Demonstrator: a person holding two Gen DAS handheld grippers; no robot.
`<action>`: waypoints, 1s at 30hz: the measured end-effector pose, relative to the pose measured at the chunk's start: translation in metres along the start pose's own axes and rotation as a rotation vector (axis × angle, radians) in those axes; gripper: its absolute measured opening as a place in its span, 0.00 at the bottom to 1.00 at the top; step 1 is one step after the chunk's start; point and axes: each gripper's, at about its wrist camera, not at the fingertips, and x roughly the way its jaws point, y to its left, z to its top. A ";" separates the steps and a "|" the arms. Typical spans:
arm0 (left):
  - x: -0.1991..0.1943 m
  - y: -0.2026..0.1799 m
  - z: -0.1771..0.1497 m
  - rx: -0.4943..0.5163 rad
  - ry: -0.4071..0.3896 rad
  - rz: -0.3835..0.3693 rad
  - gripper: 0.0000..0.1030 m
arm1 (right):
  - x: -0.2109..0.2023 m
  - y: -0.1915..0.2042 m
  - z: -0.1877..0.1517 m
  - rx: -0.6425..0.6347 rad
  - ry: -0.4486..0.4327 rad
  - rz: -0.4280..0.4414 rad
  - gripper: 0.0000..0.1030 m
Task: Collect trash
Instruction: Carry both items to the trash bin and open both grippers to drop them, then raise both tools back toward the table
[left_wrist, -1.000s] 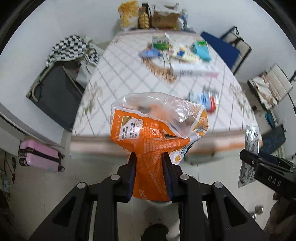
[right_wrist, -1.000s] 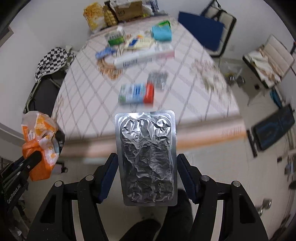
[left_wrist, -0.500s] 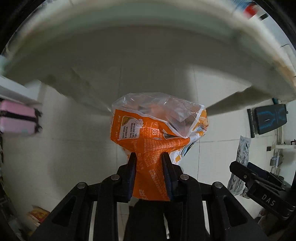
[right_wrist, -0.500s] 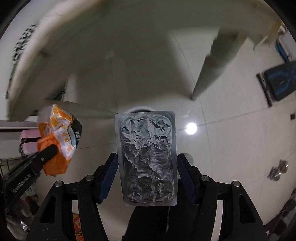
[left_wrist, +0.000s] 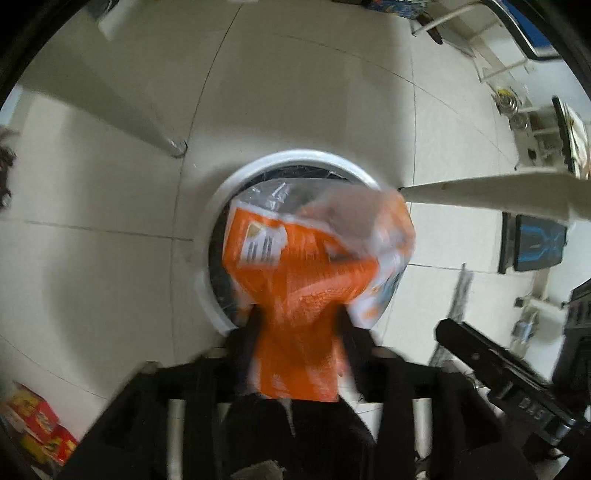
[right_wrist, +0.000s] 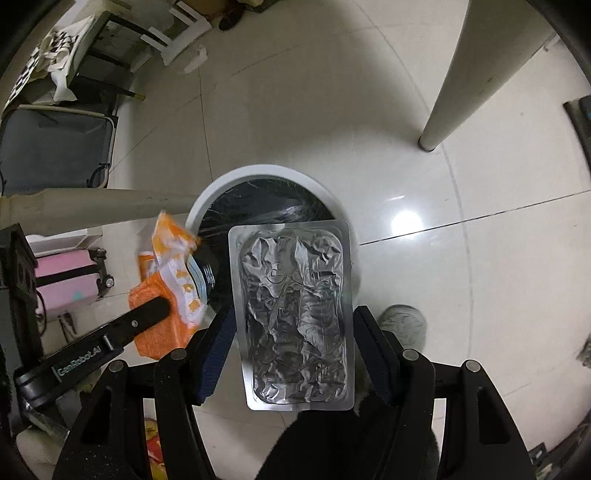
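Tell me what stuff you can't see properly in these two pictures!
- Inside of the trash bin: in both views the orange snack bag and silver foil pack cover it; the rest is dark.
- Left hand-held gripper: left wrist view, motion blur smears its fingers and the bag's print.
- Red boxes: left wrist view, cut off by the lens edge.
- Foil pack's markings: right wrist view, too small and crumpled to read.

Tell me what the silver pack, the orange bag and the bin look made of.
Silver pack: crinkled metallic foil, likely a blister sheet, glinting along its creases. Orange bag: thin printed plastic film with a clear, crumpled top. Bin: smooth white rim, probably plastic, lined with glossy black film.
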 end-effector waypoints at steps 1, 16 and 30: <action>-0.001 0.002 0.001 -0.010 0.000 -0.010 0.71 | 0.011 -0.003 0.001 0.005 0.010 0.015 0.65; -0.070 0.009 -0.038 0.093 -0.220 0.285 0.97 | 0.023 0.022 0.003 -0.101 0.010 -0.082 0.99; -0.182 -0.031 -0.076 0.118 -0.272 0.284 0.98 | -0.127 0.073 -0.038 -0.208 -0.102 -0.275 1.00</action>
